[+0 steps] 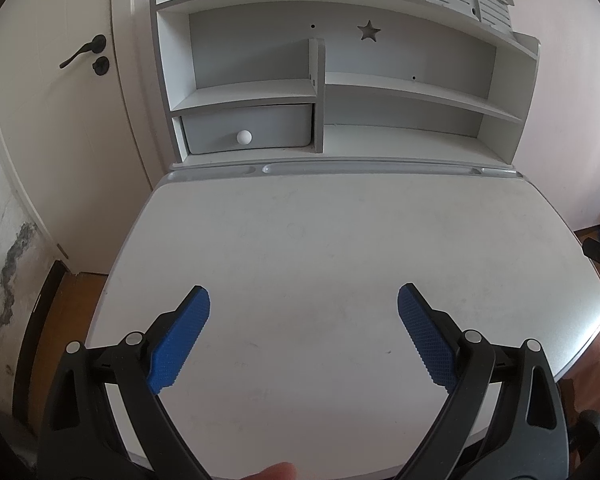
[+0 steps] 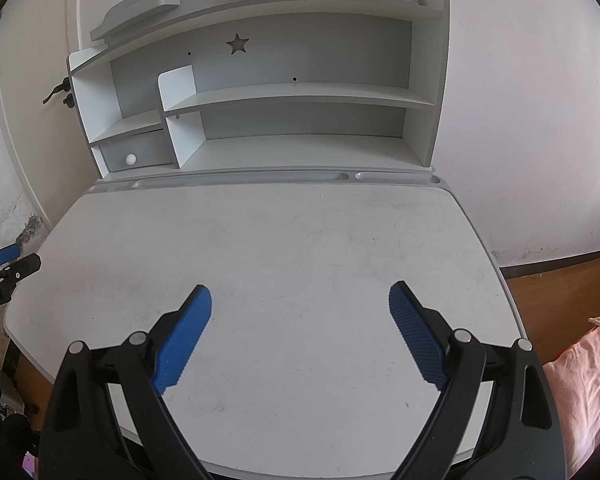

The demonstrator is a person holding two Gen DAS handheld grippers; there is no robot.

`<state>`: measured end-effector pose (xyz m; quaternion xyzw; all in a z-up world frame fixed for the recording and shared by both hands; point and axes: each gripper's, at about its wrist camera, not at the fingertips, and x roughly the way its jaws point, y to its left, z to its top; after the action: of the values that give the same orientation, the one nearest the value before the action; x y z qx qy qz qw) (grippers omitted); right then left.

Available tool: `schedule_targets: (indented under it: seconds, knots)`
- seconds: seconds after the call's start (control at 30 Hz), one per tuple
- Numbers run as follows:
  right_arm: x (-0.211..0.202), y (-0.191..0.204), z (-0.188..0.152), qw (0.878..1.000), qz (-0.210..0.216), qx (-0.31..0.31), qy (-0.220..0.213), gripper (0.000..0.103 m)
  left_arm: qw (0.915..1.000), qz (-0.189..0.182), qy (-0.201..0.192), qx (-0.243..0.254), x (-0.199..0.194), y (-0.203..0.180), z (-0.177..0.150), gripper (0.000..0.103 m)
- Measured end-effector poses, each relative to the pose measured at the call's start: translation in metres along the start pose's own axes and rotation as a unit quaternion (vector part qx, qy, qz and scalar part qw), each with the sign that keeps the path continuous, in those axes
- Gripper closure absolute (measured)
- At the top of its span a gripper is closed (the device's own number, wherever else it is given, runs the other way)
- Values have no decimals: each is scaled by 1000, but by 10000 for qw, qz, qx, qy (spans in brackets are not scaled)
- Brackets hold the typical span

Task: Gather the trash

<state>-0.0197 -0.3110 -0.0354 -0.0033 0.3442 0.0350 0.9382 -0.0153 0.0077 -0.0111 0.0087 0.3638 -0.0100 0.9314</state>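
Both the left gripper (image 1: 303, 300) and right gripper (image 2: 300, 298) hang wide apart, empty, over the desk (image 1: 320, 240); no trash visible, perhaps off-frame, so searching comes next.

Both wrist views look forward, tilted down, close over worktop (image 1: 320, 240) toward shelf unit (image 1: 340, 92); left view from left, right view from right; both share worktop, shelves.

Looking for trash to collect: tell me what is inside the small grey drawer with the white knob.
The small grey drawer under the left shelf is shut; only its front and round white knob show. Its contents are covered, so trash there cannot be judged.
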Motion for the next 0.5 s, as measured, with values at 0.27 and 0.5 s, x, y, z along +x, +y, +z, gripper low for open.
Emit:
schedule_targets:
  seconds: [0.27, 0.5]
  knots:
    - [-2, 1, -1, 10000, 3, -14, -32, 16, 10000, -6, -24, 37, -1, -1, 0, 11]
    - [-1, 1, -2, 10000, 0, -15, -23, 16, 10000, 6, -35, 39, 0, -1, 0, 11]
